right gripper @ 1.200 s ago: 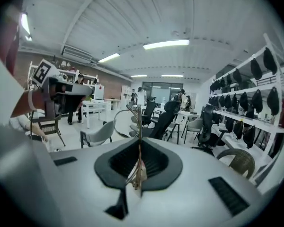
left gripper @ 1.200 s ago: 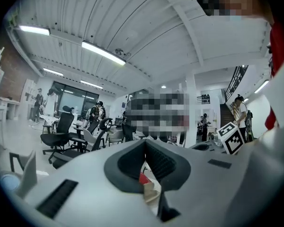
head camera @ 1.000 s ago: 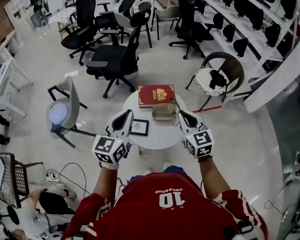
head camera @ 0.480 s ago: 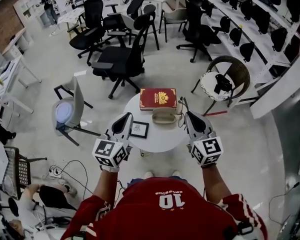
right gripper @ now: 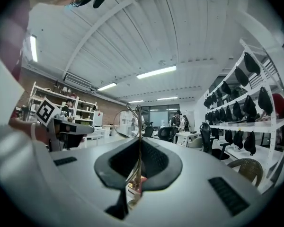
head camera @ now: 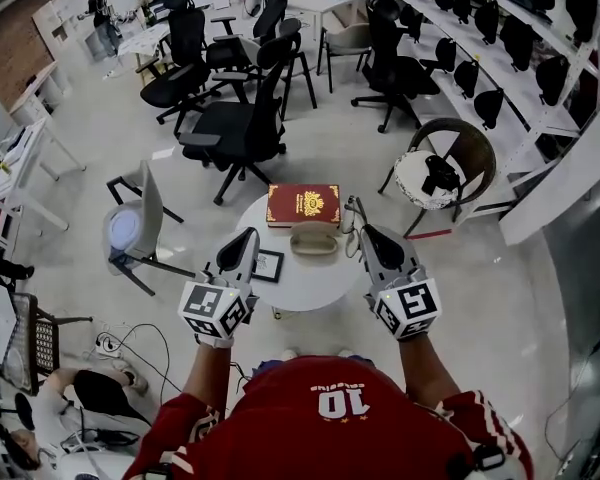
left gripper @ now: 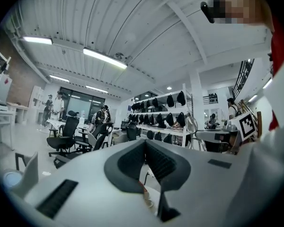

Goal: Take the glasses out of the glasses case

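Now right gripper (right gripper: 139, 161) grasps the glasses (right gripper: 137, 126), pointing lengthwise out along its fingers (right gripper: 157, 162); left gripper (left gripper: 145, 150) clenched empty.

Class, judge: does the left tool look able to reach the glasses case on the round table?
Probably yes. The left tool, shut and empty, hangs over the table beside the glasses case, with only bare table between them. The right tool holds the glasses at the case's other side.

Left gripper (head camera: 248, 236), right gripper (head camera: 361, 231): jaws closed.
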